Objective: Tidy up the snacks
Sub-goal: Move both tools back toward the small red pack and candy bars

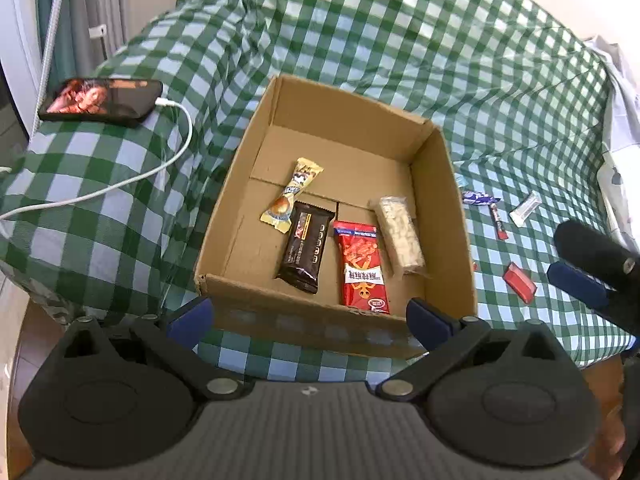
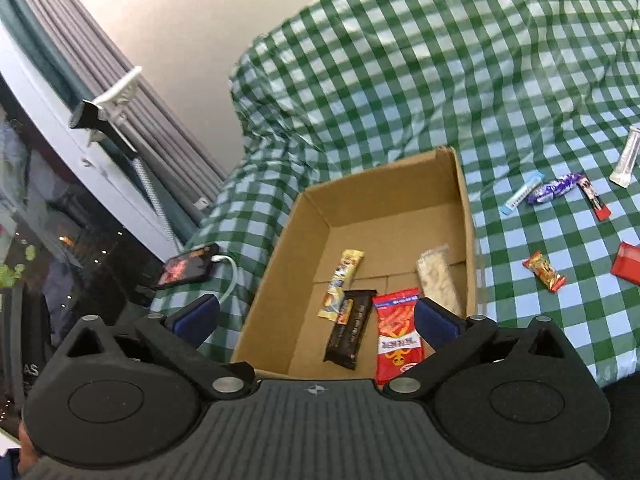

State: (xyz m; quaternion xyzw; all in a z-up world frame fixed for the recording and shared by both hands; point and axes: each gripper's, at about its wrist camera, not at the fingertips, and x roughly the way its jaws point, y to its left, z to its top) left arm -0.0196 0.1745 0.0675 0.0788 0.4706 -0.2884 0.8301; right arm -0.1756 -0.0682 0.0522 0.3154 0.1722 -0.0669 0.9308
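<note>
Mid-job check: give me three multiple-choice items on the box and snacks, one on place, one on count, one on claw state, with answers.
1. Where does the dark brown bar lie?
A. On the cloth beside the phone
B. In the cardboard box, between the yellow packet and the red packet
C. In the left claw

2. How many snacks are in the cardboard box?
A. Two
B. Four
C. Six

3. What state is the left claw in?
A. Open, holding nothing
B. Shut on the red packet
C. Shut on the box wall

Answers: 1 B, it sits on the box floor with the yellow packet on one side and the red packet on the other. 2 B, those three plus the clear pack. 3 A, its fingers stand wide apart with nothing between them.
</note>
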